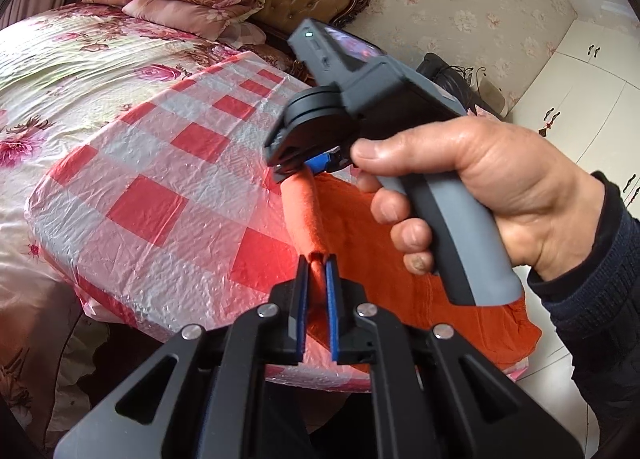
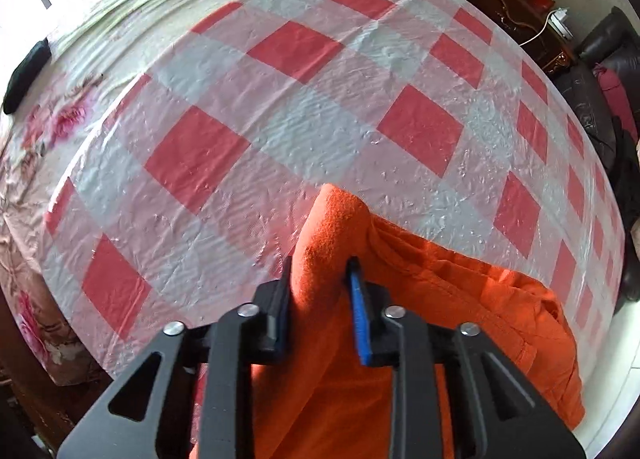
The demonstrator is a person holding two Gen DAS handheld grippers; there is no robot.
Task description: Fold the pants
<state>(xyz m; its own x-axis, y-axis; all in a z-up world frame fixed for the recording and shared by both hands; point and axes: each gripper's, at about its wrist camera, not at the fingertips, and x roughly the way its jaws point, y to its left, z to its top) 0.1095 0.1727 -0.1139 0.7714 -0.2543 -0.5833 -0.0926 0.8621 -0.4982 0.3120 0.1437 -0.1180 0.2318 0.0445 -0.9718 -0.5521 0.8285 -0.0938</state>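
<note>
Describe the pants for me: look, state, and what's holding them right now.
The pants are bright orange, a soft fleecy-looking fabric with a visible seam. They lie bunched and partly folded at the near edge of the checked plastic sheet on the bed. One edge is lifted into a taut ridge: the left gripper pinches one end, the right gripper the other, both shut on the cloth. The rest sags onto the sheet.

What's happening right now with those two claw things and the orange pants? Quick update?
Left gripper shut on orange pants. Right gripper shut on same edge. Rest lies on checkered sheet. Nothing in the way.
</note>
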